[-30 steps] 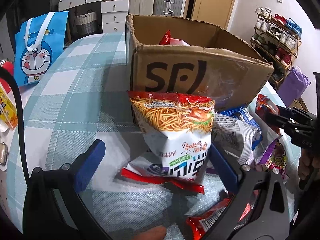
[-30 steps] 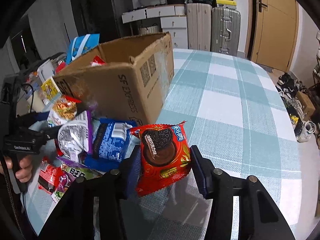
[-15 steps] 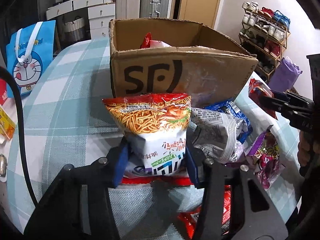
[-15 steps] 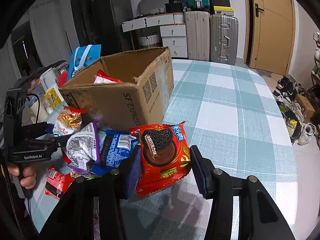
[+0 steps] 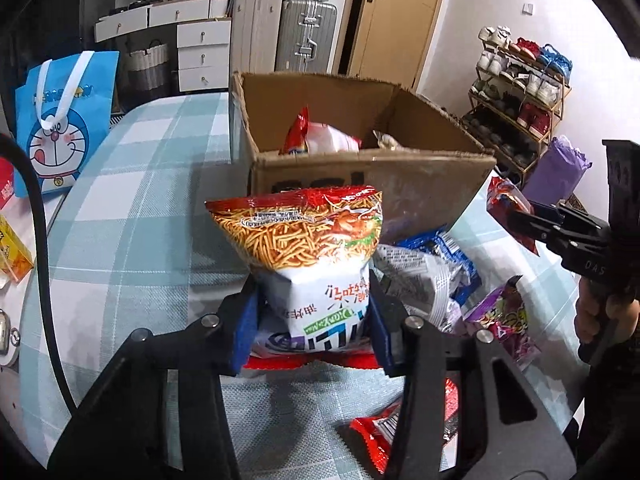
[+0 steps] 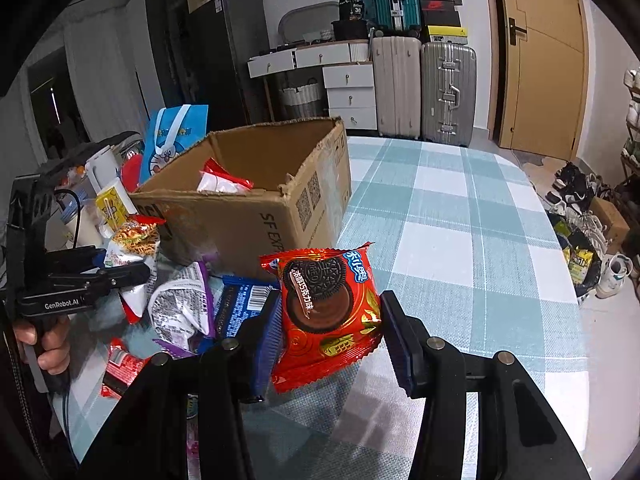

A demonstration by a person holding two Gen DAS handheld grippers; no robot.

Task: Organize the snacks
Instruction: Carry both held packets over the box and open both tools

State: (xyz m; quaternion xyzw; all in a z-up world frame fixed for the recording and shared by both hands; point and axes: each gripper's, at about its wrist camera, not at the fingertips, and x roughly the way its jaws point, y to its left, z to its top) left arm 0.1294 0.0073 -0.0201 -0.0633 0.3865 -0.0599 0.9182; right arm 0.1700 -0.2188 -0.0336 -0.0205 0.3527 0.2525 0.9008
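Packets are pinched in both tongs — noodle-snack bag (image 5: pixel 304 256) left (image 5: pixel 310 320), cookie pack (image 6: pixel 328 312) right (image 6: pixel 326 336) — and should be cleared over the cardboard box (image 5: pixel 360 120) rim before release.

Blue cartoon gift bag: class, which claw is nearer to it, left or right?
Left. The blue cartoon gift bag stands on the left claw's side of the cardboard box; the right claw works at the opposite end, farther off.
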